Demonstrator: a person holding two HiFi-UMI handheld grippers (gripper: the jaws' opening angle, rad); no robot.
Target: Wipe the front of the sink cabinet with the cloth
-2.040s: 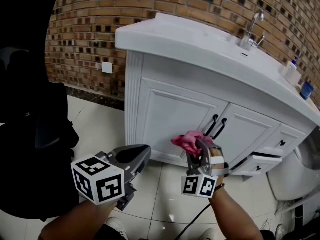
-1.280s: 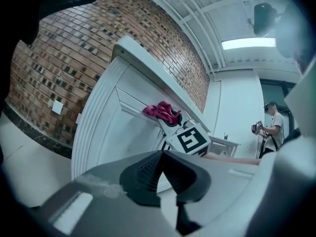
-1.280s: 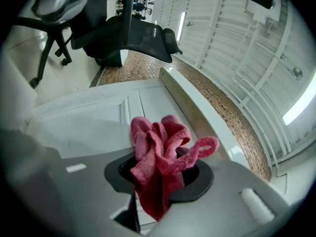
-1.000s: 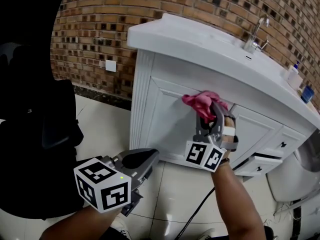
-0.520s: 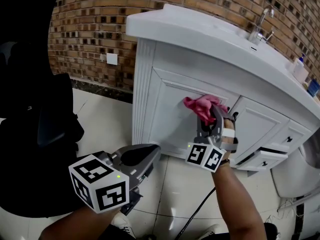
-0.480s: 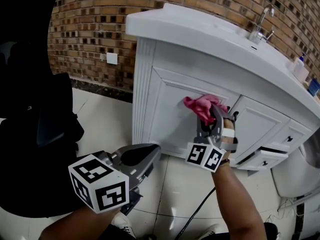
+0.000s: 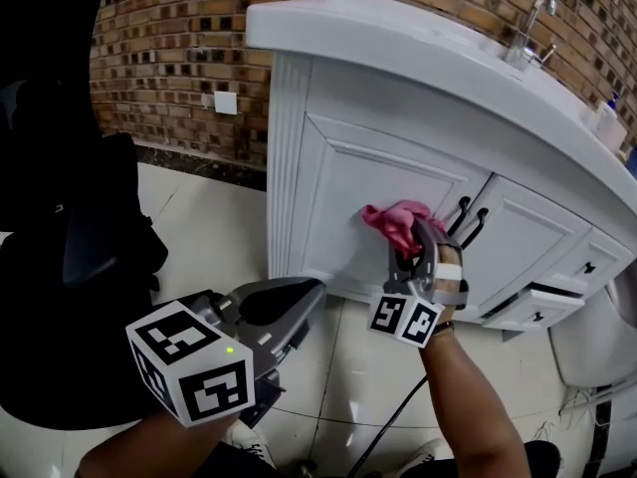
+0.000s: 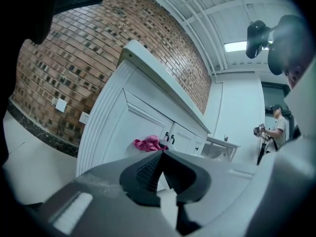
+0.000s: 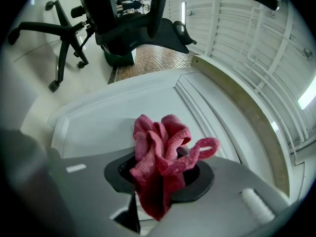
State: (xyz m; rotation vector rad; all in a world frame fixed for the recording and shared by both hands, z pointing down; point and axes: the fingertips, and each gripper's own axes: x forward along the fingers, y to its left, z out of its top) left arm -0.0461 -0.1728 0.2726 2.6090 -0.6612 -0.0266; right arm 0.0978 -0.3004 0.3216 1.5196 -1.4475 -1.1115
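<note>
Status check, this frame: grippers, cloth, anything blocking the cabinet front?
Right gripper shut on pink cloth, cloth against left cabinet door. Left gripper shut, empty, held low. Black door handles just right of cloth; nothing else blocking.

Grey grippers (image 7: pixel 311 295) (image 7: pixel 418 235), marker cubes (image 7: pixel 189 371) (image 7: pixel 403 319), perhaps wristband (image 7: pixel 439 326).

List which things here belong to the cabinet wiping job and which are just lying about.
Part of the job: crumpled pink cloth, clamped in the right gripper; white panelled front of the sink cabinet.

Just lying about: chrome faucet; white bottle with blue cap; black office chair; white wall plate; left gripper, shut and empty.
</note>
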